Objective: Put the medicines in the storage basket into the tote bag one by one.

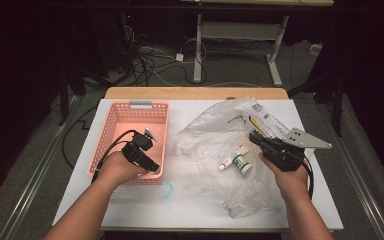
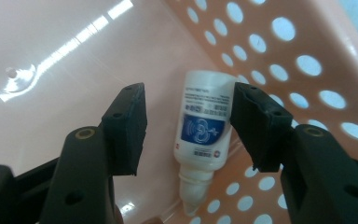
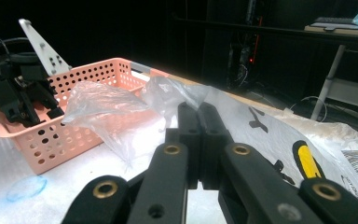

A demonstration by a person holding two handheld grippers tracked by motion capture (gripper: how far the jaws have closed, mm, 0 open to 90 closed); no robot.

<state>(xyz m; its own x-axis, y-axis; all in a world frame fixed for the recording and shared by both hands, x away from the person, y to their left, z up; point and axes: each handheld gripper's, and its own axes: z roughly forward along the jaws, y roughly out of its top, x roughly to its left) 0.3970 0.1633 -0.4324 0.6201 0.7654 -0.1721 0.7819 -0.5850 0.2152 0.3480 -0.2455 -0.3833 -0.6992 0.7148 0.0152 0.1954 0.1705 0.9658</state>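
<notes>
- White bottle [image 2: 204, 122]: blue label with a white emblem, barcode at 6 o'clock; print too blurred to read.
- Plastic bag [image 3: 279, 140]: black marks, barcode label, illegible.

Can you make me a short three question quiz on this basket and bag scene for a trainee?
1. True or false: the small white bottle lies inside the pink basket.
2. Which gripper has its fingers shut, left or right?
3. What lies on the plastic bag near the right gripper? A) a white tube and a small bottle B) a spoon C) a cup

Key: 1 true, it lies against the perforated wall, between the left fingers but untouched. 2 right. 3 A, the tube and bottle.
</notes>
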